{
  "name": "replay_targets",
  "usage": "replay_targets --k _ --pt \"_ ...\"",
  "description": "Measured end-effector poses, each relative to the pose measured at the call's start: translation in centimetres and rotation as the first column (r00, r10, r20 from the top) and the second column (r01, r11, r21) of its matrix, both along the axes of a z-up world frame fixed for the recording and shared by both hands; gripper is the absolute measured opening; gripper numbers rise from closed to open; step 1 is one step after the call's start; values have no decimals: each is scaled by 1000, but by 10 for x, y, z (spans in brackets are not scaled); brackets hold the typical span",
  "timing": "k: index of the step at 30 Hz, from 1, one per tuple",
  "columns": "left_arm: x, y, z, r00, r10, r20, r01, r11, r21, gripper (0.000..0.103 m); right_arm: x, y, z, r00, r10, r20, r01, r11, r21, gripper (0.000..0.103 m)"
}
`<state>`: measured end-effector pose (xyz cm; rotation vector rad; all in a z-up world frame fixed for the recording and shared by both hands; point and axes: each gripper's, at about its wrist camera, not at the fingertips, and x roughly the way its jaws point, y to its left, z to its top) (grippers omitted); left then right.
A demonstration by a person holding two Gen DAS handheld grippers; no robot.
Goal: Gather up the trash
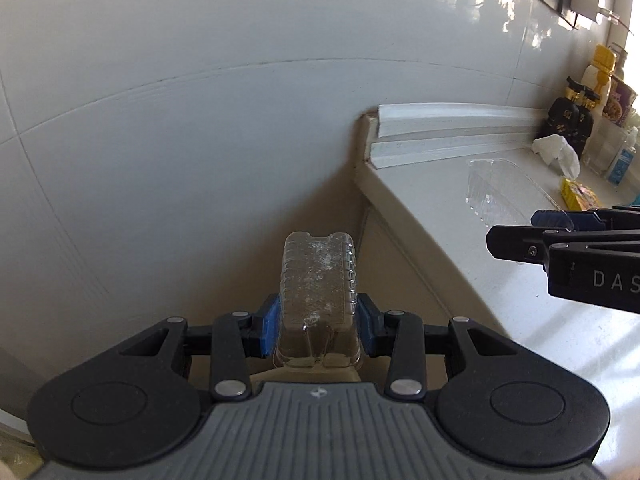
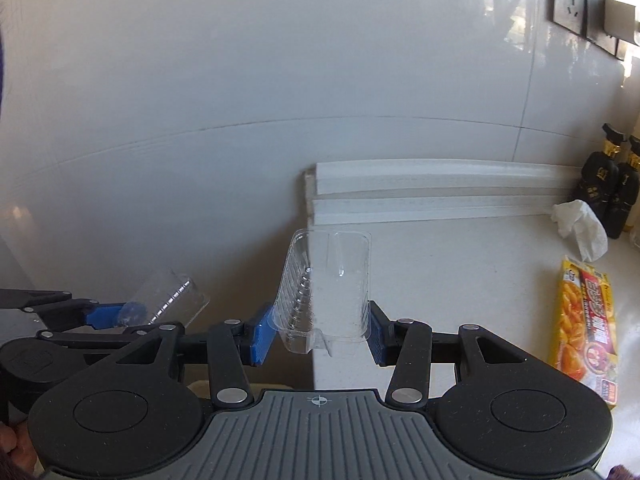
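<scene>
A: Where is the left wrist camera sitting?

B: Just behind the left gripper, looking forward and downward past the counter's end toward the tiled wall.

A: And the right one?

B: Riding behind the right gripper, facing the same wall, but over the counter itself.

A: What are they sharing?

B: The wall, counter, crumpled tissue, dark bottles, and each other's gripper at the frame edges.
</scene>
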<state>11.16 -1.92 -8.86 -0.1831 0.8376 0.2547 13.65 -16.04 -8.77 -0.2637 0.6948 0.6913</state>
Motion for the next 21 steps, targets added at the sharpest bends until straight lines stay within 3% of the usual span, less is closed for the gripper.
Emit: replay_targets --k 9,21 --pt "-27 25 -42 992 85 -96 -89 995 -43 36 -23 38 -43 992 101 -70 -107 991 -86 45" --pt "-39 44 -105 962 140 -235 -164 983 -86 36 -30 70 -106 966 163 -199 -201 961 -189 45"
